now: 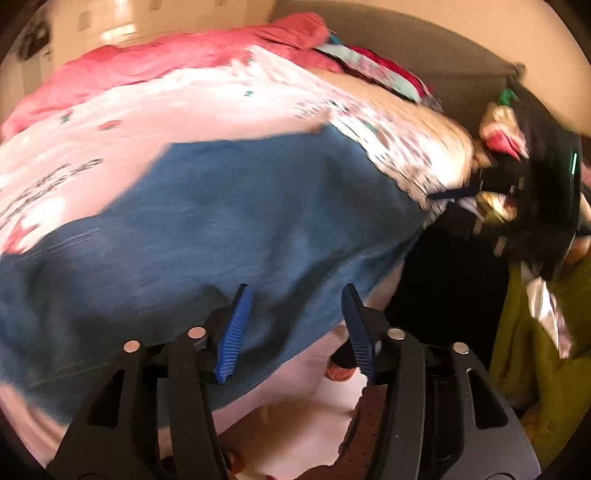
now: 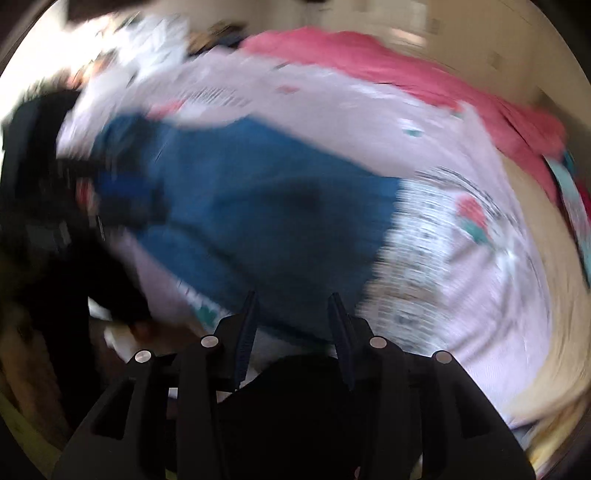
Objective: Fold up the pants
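Room: pale cream wall (image 1: 461, 22) behind, with a bright patch of light at upper left of the left wrist view; both views are blurred.
Bed surface: a pale pink printed bedspread (image 1: 155, 110) with small red and teal marks and dark lettering covers it.
Headboard: grey upholstered panel (image 1: 424, 48) stands behind the bed, at the wall.
Pink blanket: pink blanket (image 1: 155, 55) lies bunched along the far edge.
Pants: blue pants (image 1: 229, 206) lie spread on the bedspread, their near edge reaching the bed's edge.
Clothes heap: mixed garments (image 1: 384, 70) lie near the headboard.
Left gripper: left gripper (image 1: 295, 321) released, blue pads apart over the pants' edge, gripping nothing.
Right gripper: right gripper (image 2: 291, 332) released, fingers parted above the pants' near edge.
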Demonstrator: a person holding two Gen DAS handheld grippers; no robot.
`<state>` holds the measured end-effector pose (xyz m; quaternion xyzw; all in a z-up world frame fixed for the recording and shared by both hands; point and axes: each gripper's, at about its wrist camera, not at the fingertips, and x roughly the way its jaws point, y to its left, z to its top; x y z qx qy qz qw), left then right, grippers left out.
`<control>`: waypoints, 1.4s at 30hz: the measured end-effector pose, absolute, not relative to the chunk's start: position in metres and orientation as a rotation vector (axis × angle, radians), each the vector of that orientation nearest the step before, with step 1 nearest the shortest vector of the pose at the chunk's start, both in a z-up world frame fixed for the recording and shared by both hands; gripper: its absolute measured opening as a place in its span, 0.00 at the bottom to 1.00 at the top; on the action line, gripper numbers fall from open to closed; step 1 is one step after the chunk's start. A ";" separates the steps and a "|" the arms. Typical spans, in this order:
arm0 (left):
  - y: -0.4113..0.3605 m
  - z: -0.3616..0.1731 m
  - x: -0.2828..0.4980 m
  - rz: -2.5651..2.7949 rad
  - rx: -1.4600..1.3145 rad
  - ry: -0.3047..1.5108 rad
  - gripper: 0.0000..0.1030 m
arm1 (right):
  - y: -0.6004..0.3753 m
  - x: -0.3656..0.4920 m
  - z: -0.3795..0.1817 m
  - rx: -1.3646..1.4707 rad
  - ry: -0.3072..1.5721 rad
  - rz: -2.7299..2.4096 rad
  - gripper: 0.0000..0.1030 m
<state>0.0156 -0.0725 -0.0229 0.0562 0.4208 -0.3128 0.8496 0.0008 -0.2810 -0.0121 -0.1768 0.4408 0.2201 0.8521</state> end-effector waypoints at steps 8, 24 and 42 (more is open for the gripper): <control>0.007 -0.027 0.027 -0.316 -0.021 0.969 0.50 | -0.231 0.012 -0.043 -0.566 0.949 0.594 0.36; 0.041 -0.039 0.049 -0.189 -0.102 0.981 0.49 | -0.221 0.014 -0.078 -0.540 1.163 0.688 0.12; -0.044 0.020 0.093 -0.344 0.052 0.862 0.69 | -0.312 0.068 -0.011 -0.007 0.953 0.468 0.53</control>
